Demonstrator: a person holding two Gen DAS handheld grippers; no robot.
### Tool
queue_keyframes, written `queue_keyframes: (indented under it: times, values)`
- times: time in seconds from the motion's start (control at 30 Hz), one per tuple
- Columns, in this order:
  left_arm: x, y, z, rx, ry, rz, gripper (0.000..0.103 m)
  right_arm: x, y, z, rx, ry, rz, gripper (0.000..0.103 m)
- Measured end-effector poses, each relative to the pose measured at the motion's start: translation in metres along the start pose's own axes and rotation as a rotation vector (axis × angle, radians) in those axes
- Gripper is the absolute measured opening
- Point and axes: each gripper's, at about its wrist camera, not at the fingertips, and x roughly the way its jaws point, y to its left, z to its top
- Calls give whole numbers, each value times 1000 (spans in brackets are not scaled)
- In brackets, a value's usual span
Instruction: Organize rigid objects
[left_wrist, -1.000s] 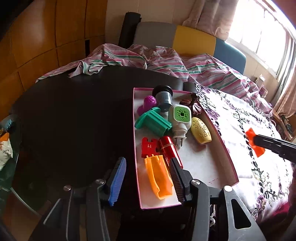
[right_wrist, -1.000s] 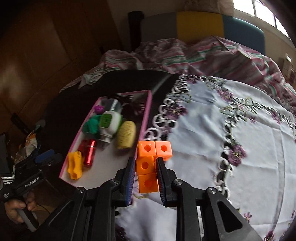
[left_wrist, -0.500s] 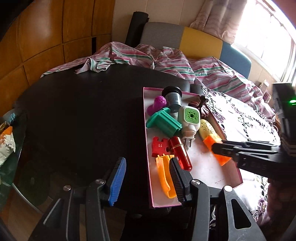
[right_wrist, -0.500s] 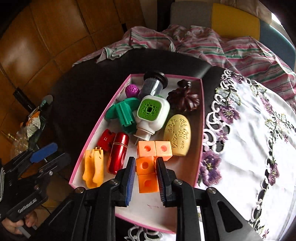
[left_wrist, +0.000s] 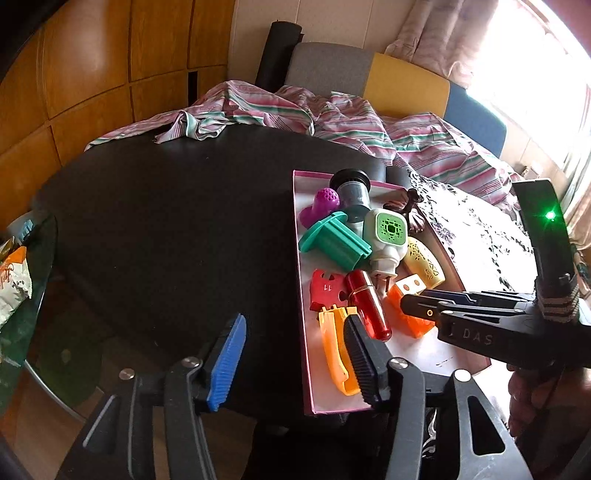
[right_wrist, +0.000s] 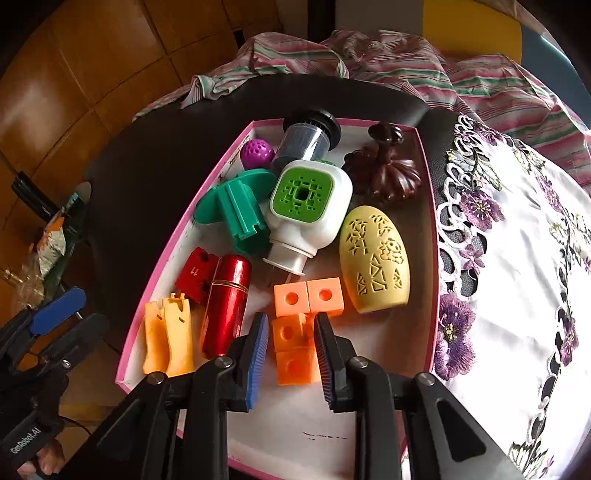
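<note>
Sorting of rigid objects, late stage. The shallow pink-rimmed white cardboard tray (right_wrist: 424, 155) on the dark round table (left_wrist: 166, 221) already contains a teal flanged plastic piece (right_wrist: 231, 206), a white plug-in unit with a green perforated face (right_wrist: 308, 206), a pale yellow carved oval (right_wrist: 375, 258), a red metallic cylinder (right_wrist: 225, 302), a small red notched block (right_wrist: 194, 273), a yellow-orange plastic clip (right_wrist: 168, 336), a purple perforated ball (right_wrist: 257, 153), a dark capped canister (right_wrist: 306, 136) and a brown flower-shaped knob (right_wrist: 384, 170). The orange block of joined holed cubes (right_wrist: 295, 332) now rests on the tray floor beside the red cylinder. The right gripper (right_wrist: 290, 347) points steeply down into the tray; its jaws are opening, the block lying between them with gaps at both pads, hence let go. The left gripper (left_wrist: 291, 350) hovers at the tray's near edge, pitched downward, its jaws opening with nothing between them. No further loose object shows on the embroidered white cloth (right_wrist: 517, 258); by this evidence, withdrawal of the right gripper is probably the main step left.
</note>
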Motion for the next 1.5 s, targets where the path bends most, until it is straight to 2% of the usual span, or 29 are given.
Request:
queue_keyframes:
  times: [0.2, 0.3, 0.47, 0.53, 0.57, 0.67, 0.87, 1.1, 1.5]
  values:
    - [-3, -4, 1, 13, -17, 26, 67, -19, 0, -4, 35, -62, -16, 34]
    - [-7, -6, 1, 15, -31, 35, 70, -32, 3, -10, 41, -111, -61, 37]
    - [-19, -14, 0, 22, -63, 53, 86, -55, 10, -21, 51, -213, -136, 38]
    - [-25, -17, -1, 25, -83, 69, 100, -64, 14, -24, 54, -252, -175, 38]
    - [-29, -19, -2, 25, -96, 78, 103, -68, 15, -28, 59, -270, -187, 38]
    - [-37, -22, -5, 28, -120, 76, 103, -77, 15, -36, 79, -303, -201, 38]
    - [-47, -30, -10, 34, -144, 95, 103, -85, 16, -47, 78, -313, -219, 38]
    - [-54, -30, -12, 12, -166, 135, 103, -88, 20, -49, 69, -324, -219, 38]
    - [-59, -28, -15, -9, -197, 150, 103, -90, 25, -48, 55, -334, -220, 38]
